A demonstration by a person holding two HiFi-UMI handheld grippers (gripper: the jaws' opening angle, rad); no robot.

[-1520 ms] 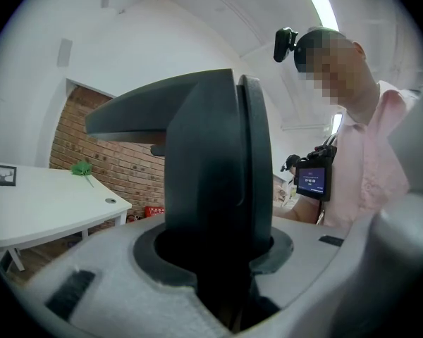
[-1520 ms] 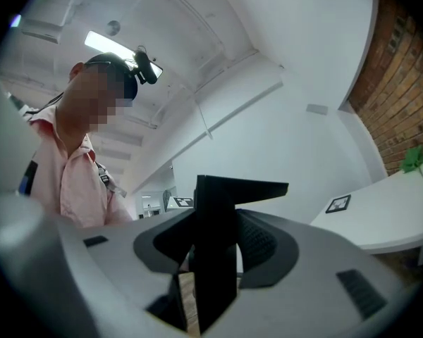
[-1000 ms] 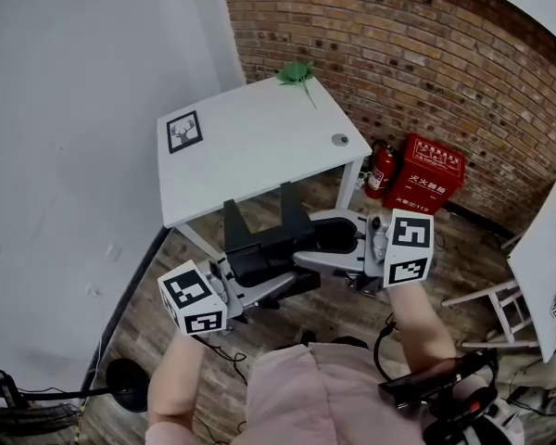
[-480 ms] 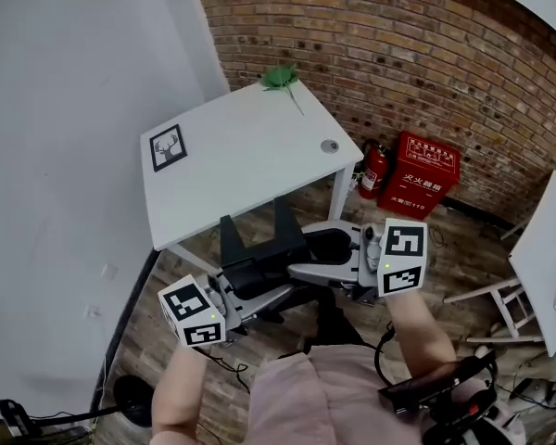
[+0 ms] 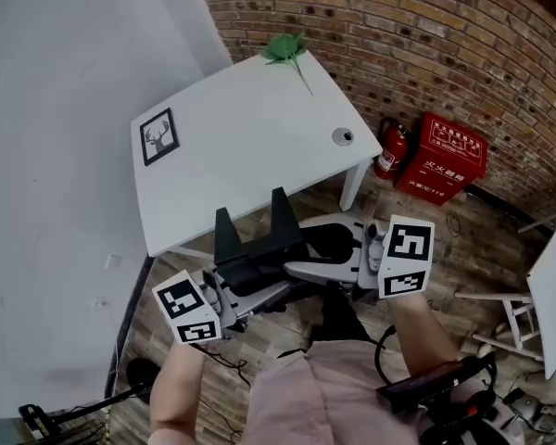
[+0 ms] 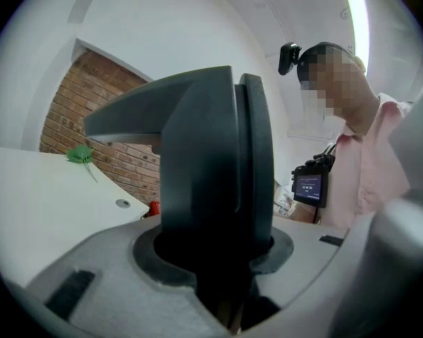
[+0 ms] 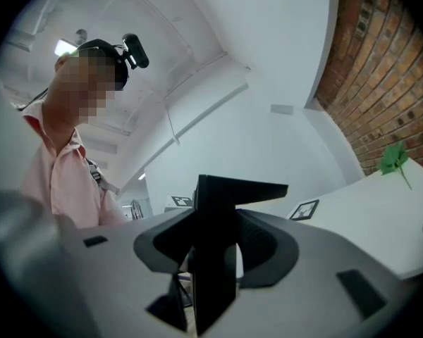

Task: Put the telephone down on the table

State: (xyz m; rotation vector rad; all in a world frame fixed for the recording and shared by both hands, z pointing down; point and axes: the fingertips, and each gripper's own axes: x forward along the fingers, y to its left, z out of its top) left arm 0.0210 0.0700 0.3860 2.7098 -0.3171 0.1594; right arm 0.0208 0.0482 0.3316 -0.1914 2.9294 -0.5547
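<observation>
black telephone (image 5: 259, 248) gripped from both sides, left gripper (image 5: 248, 278) and right gripper (image 5: 304, 269) each clamped on it, long axis crosswise, white table (image 5: 241, 142) straight ahead (edge very near).

Brick wall (image 5: 426, 26), white wall (image 5: 56, 109), wood-plank floor (image 5: 482, 239), white table (image 5: 241, 137) in the corner.

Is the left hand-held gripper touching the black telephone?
Touching. The left gripper view shows the telephone squeezed between the jaws of the left hand-held gripper.
</observation>
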